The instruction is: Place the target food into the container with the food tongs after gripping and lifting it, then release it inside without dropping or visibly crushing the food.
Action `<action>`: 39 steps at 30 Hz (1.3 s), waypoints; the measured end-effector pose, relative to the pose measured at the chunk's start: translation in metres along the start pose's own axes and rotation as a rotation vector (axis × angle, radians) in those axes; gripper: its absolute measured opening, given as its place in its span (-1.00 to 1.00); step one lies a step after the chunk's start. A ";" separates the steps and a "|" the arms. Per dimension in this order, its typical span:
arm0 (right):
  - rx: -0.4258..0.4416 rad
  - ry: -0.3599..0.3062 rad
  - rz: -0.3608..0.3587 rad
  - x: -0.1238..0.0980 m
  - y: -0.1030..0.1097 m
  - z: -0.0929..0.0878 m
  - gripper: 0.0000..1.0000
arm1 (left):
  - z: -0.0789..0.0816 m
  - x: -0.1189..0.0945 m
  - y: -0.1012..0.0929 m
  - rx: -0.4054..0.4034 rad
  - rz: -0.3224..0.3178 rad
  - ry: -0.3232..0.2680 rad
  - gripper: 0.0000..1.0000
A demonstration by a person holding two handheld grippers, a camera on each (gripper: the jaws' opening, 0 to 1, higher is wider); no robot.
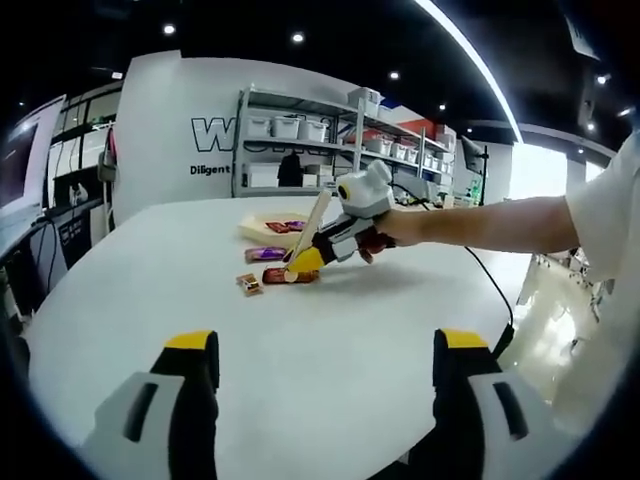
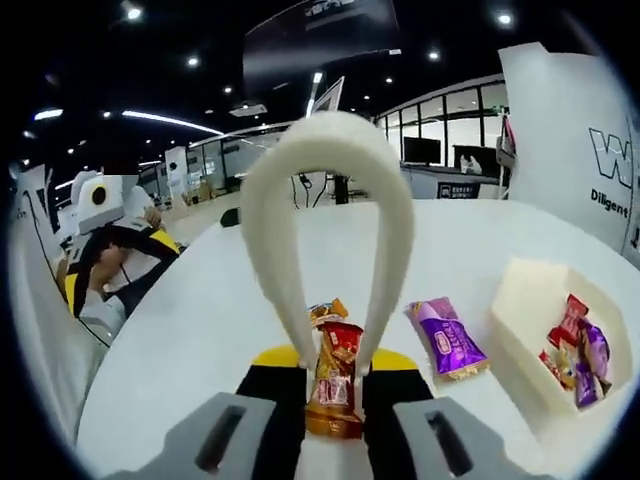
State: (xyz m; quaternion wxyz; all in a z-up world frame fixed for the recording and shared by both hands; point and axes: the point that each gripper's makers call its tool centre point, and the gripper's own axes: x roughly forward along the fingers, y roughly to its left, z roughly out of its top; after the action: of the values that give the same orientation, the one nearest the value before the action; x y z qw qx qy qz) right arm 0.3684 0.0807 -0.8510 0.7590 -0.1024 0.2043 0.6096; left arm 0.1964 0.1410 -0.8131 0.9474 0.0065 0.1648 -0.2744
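A: Nearest to us in the left gripper view, the left tool (image 1: 325, 375) hangs over the white counter (image 1: 150, 300) with its yellow-tipped jaws spread wide and nothing between them.

B: Agreed, it is released. Beyond it we see the right tool (image 1: 300, 264), held by a hand (image 1: 385, 232), reaching down toward the snack packets.

A: In the right gripper view, the right tool (image 2: 330, 400) grips the cream-coloured food tongs (image 2: 328, 215) by their two arms, so the looped end rises toward us. Its jaws are clenched on the tongs.

B: And between the tong tips we see the red and orange snack packet (image 2: 334, 385), standing roughly upright in that view. It sits right between the tips; we cannot tell whether it is pinched or lifted off the counter.

A: Just behind it there is a small orange packet (image 2: 327, 312), touching or nearly touching its far end.

B: To the right lies the purple snack packet (image 2: 448, 340), flat on the counter, apart from the tongs.

A: Further right stands the shallow cream container (image 2: 520, 300), with several red and purple packets (image 2: 575, 345) lying in it. The red and orange packet is outside it, near but apart.

B: On the far left of that view we see the left tool (image 2: 100, 215) in a hand.

A: Farthest off in the left gripper view, metal shelving (image 1: 330, 140) with bins stands against the wall.
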 end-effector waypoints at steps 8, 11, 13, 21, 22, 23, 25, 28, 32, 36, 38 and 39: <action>0.029 -0.038 -0.039 -0.021 -0.007 0.010 -0.75 | -0.003 0.004 0.001 -0.006 0.006 0.014 0.81; 0.036 -0.058 -0.065 -0.035 -0.012 0.017 -0.74 | -0.003 0.006 0.002 -0.009 0.012 0.017 0.86; 0.033 -0.071 -0.091 -0.045 -0.021 0.023 -0.74 | -0.002 0.008 0.001 -0.016 0.008 0.018 0.89; 0.048 -0.079 -0.162 -0.076 -0.039 0.040 -0.74 | 0.001 0.012 -0.001 -0.019 0.015 0.019 0.98; 0.046 -0.081 -0.171 -0.079 -0.041 0.042 -0.74 | 0.001 0.012 -0.001 -0.020 0.015 0.020 0.98; 0.045 -0.083 -0.180 -0.081 -0.043 0.044 -0.74 | 0.001 0.012 -0.001 -0.019 0.018 0.020 0.99; 0.050 -0.096 -0.209 -0.087 -0.051 0.051 -0.74 | 0.003 0.012 0.000 -0.020 0.028 0.013 0.99; 0.105 -0.106 -0.202 -0.092 -0.054 0.057 -0.74 | 0.005 0.012 -0.001 -0.019 0.019 0.009 0.99; 0.096 -0.112 -0.233 -0.090 -0.056 0.063 -0.74 | 0.006 0.012 -0.003 -0.003 0.015 0.013 0.99; 0.187 -0.145 -0.297 -0.093 -0.073 0.070 -0.74 | 0.007 0.014 -0.004 0.010 0.013 0.016 0.99; 0.178 -0.136 -0.313 -0.092 -0.080 0.072 -0.75 | 0.006 0.014 -0.005 0.014 0.009 0.021 0.99; 0.186 -0.134 -0.327 -0.091 -0.086 0.073 -0.75 | 0.006 0.015 -0.006 0.017 0.007 0.023 0.99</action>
State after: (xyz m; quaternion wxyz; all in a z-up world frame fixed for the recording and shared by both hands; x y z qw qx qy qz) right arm 0.4492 0.0095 -0.7537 0.8659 -0.0230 0.1894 0.4625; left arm 0.2069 0.1282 -0.8117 0.9463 0.0180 0.1735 -0.2723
